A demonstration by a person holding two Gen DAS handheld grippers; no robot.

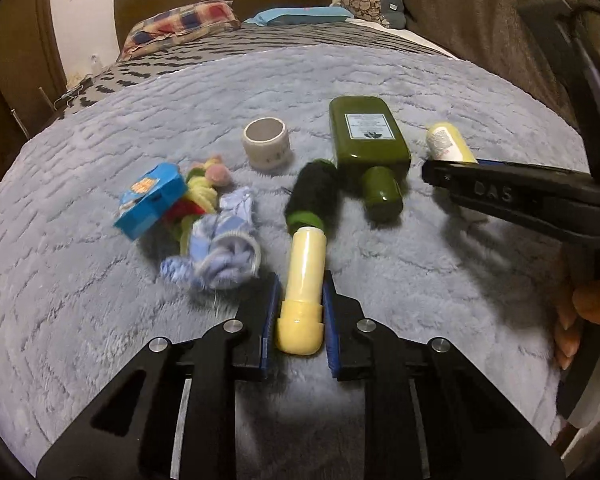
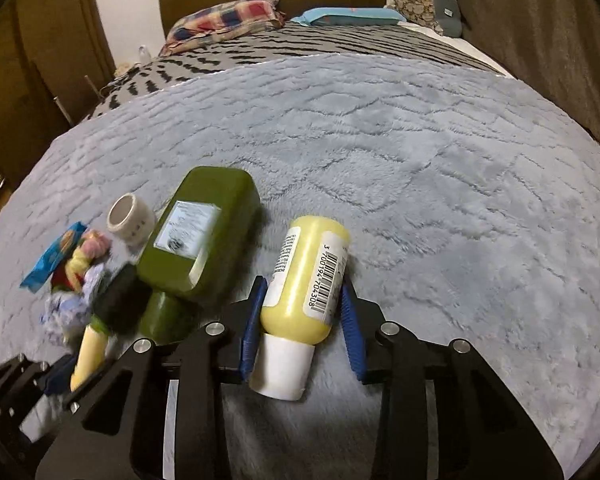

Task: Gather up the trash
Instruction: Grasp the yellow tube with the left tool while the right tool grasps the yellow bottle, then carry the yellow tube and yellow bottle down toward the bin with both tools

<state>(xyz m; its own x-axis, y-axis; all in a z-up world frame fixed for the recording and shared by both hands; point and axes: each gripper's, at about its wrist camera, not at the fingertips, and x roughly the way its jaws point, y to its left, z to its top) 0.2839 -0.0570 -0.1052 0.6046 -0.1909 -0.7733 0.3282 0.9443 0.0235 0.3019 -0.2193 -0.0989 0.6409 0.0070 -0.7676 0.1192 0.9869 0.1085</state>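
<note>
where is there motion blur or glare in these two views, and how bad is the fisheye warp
Left wrist view: the blue sock bundle is smeared, the olive green bottle shows a glossy highlight, and the grey blanket bows into a dome. Right wrist view: the clutter at lower left around the blue wrapper is blurred, the yellow bottle's barcode stays sharp, and the corners vignette dark.

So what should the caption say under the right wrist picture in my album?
The right gripper closes on a yellow bottle lying on the fluffy grey blanket.
</note>
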